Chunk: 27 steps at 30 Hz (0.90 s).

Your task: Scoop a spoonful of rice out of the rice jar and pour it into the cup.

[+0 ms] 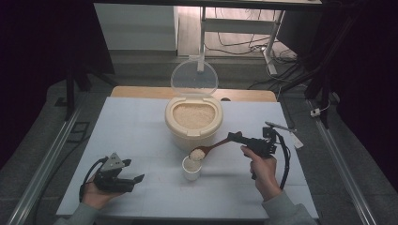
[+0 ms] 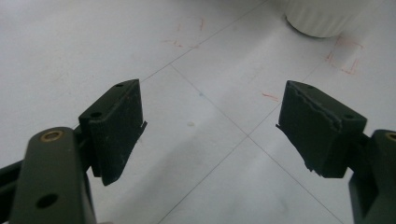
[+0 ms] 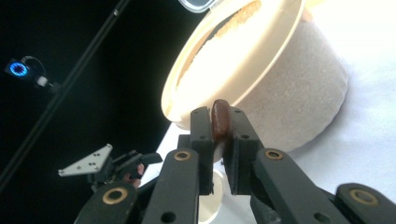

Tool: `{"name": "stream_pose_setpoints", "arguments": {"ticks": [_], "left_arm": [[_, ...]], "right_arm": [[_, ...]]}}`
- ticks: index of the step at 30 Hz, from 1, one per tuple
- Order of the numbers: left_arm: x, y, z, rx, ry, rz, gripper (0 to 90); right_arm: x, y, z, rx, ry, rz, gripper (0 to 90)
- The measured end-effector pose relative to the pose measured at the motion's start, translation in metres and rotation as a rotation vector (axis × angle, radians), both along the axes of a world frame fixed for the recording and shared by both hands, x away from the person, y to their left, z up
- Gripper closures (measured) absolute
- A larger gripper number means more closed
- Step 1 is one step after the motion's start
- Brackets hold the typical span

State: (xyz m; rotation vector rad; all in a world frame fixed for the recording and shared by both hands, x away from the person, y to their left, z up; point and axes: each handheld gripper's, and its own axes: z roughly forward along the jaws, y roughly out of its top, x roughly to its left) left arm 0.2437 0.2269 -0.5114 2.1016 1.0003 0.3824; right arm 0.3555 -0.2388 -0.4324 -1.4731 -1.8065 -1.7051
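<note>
Right gripper (image 1: 239, 138) clamped on wooden spoon (image 1: 213, 146) handle; the spoon's long axis runs down-left from the jaws, its rice-heaped bowl directly over the white cup (image 1: 191, 168). Left gripper (image 1: 133, 180), jaws apart and empty, rests well left of the cup.

This is a lab or recording studio rather than a home kitchen. A white table (image 1: 141, 140) marked with thin grid lines and faint red pen marks stands between metal rails (image 1: 42, 164) at 8 o'clock and 4 o'clock. Around it, black curtains (image 1: 42, 56) close off the sides. At 1 o'clock, loose cables (image 1: 244, 44) trail over the floor under a white desk frame (image 1: 234, 26) — plain technical fittings. In the right gripper view, a small device with a glowing blue ring (image 3: 18, 69) sits on a dark stand at 10 o'clock — camera or tracking gear.
</note>
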Motion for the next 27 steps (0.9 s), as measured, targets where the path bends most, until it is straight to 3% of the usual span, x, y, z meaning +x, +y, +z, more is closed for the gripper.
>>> {"name": "stream_pose_setpoints", "arguments": {"ticks": [14, 21, 27], "left_arm": [[0.000, 0.000, 0.000, 0.002, 0.001, -0.001, 21.7], [0.000, 0.000, 0.000, 0.002, 0.001, -0.001, 21.7], [0.000, 0.000, 0.000, 0.001, 0.001, 0.000, 21.7]], "right_arm": [[-0.005, 0.017, 0.011, -0.136, -0.097, 0.024, 82.6], [-0.009, 0.023, 0.016, -0.179, -0.151, 0.037, 82.6], [-0.015, 0.028, 0.023, -0.215, -0.248, 0.067, 82.6]]}}
